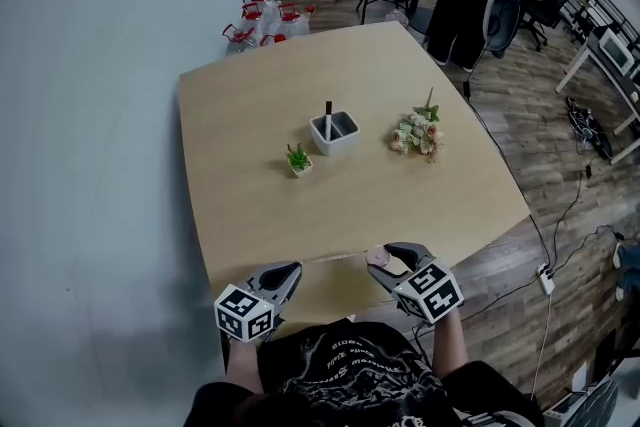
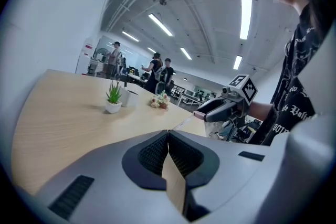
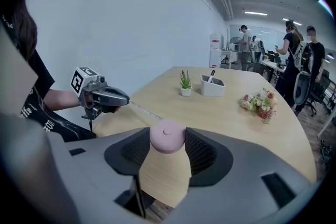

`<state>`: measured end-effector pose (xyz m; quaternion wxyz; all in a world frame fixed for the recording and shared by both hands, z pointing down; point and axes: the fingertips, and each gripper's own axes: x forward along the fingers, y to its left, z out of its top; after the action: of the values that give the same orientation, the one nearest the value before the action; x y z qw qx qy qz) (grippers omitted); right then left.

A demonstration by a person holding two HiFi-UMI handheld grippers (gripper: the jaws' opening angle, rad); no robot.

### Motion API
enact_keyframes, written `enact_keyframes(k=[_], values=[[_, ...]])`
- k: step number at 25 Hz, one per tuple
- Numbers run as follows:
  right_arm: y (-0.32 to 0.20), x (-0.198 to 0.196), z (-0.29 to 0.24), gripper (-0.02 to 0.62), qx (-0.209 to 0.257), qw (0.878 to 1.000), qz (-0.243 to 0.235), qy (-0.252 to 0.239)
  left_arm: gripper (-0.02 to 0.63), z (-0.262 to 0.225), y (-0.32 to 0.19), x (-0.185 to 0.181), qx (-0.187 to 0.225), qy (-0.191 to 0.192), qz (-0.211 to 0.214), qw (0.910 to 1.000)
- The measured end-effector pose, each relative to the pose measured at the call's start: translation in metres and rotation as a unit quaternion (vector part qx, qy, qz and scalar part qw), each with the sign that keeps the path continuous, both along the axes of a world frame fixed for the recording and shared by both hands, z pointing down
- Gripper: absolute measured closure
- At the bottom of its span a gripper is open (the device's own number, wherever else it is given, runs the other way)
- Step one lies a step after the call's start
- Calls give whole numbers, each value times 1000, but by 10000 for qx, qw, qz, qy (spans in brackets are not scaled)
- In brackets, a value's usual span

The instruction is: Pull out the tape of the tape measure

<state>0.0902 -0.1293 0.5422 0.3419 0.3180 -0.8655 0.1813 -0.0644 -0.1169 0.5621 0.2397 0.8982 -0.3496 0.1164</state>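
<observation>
the left gripper (image 1: 291,270) and right gripper (image 1: 389,259) hang side by side over the near edge of the table (image 1: 250,115), close to the person's body and apart from each other.

the right gripper's jaws stand wide and clamp a round pink tape measure (image 3: 167,138) between their pads. the case sits at the jaw tips with its flat face turned up toward that gripper's camera. it is above the table's near edge, right of centre in the head view.

a thin strip of tape (image 3: 143,108) runs out of the case across to the left gripper. that gripper's jaws are pressed together, pinching the tape's end at their tips. in the head view the tape shows as a pale line between the two grippers, lying along the table edge. in the left gripper view it leads from the closed tips toward the right gripper.

farther out on the table stand a small potted plant (image 1: 298,160), a white cup (image 1: 335,133) with a dark pen in it, and a bunch of flowers (image 1: 417,133). all three are well apart from the grippers. people stand by other tables in the background.
</observation>
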Motion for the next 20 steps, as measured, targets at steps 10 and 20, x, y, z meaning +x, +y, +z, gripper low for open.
enact_keyframes(k=[10,20], values=[[-11,21,-4,370,104,9989,449,18,597,6,-4,-31,-122,18,-477,9988],[-18,40,5,370,110,9963,810,253,597,19,-5,-45,-316,-65,-822,9961]])
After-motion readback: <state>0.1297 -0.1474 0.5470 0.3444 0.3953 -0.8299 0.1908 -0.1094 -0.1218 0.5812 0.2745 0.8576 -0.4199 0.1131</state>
